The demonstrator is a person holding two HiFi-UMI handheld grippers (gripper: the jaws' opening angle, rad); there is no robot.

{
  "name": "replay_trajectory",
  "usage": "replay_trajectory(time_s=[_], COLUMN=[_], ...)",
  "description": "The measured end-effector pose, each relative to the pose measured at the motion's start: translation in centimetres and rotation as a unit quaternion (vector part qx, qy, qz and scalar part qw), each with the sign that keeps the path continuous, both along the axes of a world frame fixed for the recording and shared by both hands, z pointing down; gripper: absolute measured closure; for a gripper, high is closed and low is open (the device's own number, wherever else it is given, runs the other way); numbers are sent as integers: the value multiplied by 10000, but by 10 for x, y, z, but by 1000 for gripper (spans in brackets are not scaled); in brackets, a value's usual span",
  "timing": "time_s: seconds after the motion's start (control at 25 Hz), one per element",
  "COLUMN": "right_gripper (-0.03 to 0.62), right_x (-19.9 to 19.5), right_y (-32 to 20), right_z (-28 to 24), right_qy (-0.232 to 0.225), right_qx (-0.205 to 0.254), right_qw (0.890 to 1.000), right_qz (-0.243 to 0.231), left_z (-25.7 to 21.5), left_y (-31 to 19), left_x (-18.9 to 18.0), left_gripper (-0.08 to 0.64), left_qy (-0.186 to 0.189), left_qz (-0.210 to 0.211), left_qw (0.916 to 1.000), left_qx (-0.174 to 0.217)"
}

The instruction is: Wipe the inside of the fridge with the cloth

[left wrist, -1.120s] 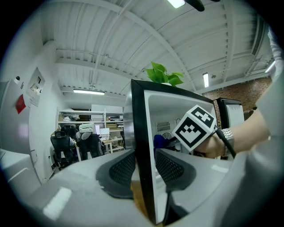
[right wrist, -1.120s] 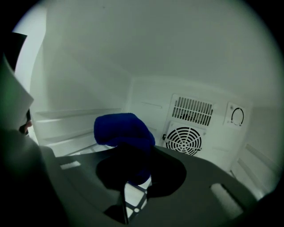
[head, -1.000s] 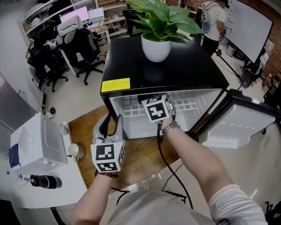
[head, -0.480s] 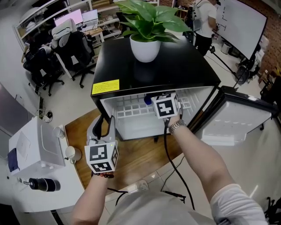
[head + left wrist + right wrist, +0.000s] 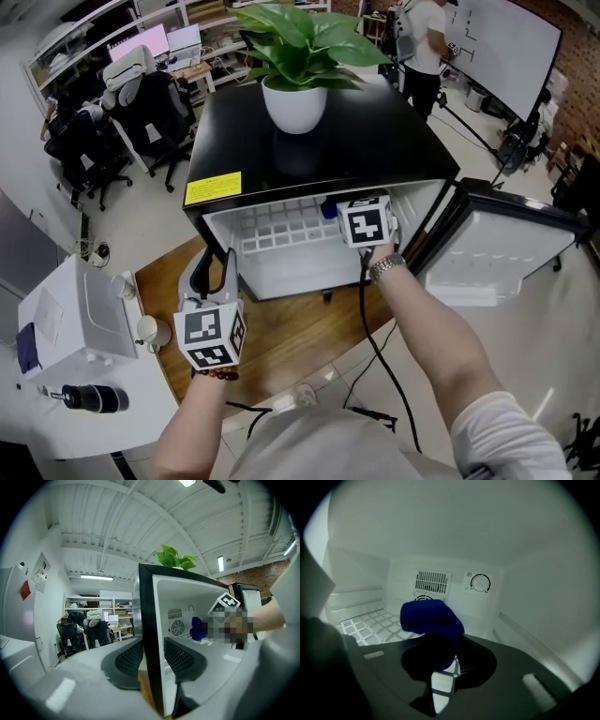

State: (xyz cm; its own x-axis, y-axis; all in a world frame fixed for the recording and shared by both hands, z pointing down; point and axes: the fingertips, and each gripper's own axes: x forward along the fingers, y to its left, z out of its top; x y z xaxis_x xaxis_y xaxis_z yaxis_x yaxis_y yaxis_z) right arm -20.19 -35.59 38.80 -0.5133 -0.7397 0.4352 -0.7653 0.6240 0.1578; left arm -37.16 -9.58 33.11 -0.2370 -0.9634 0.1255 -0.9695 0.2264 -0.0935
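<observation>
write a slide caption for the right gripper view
Right tongs grip a blue cloth inside the white fridge, wire shelf below, vent and dial behind.

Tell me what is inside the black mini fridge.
White wire shelf, vent grille, round dial, and the right gripper, jaws shut on a blue cloth. Below the shelf is hidden.
</observation>
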Motion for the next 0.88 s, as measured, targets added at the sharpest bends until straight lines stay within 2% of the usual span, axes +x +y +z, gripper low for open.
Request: replay_trajectory(time_s=[0.2,0.64,0.76,0.88], right_gripper=[522,523,523,523], right_x=[23,42,41,26], right_y=[-7,-8,-2,12], right_z=[3,1,-5,-26], right_qy=[31,-24,-221,-601], right_qx=[-77,-87,-51,171], right_qw=[9994,9980,9982,9978], right_qz=[329,622,557,227], left_z=[0,0,1,1], left_y=[0,1,1,0], left_x=[0,0,1,1], left_gripper=[422,422,422,422], left_qy=[-4,9,16,23], left_qz=[8,33,49,63], left_qw=[10000,10000,10000,10000], left_qx=[2,-3,-5,2])
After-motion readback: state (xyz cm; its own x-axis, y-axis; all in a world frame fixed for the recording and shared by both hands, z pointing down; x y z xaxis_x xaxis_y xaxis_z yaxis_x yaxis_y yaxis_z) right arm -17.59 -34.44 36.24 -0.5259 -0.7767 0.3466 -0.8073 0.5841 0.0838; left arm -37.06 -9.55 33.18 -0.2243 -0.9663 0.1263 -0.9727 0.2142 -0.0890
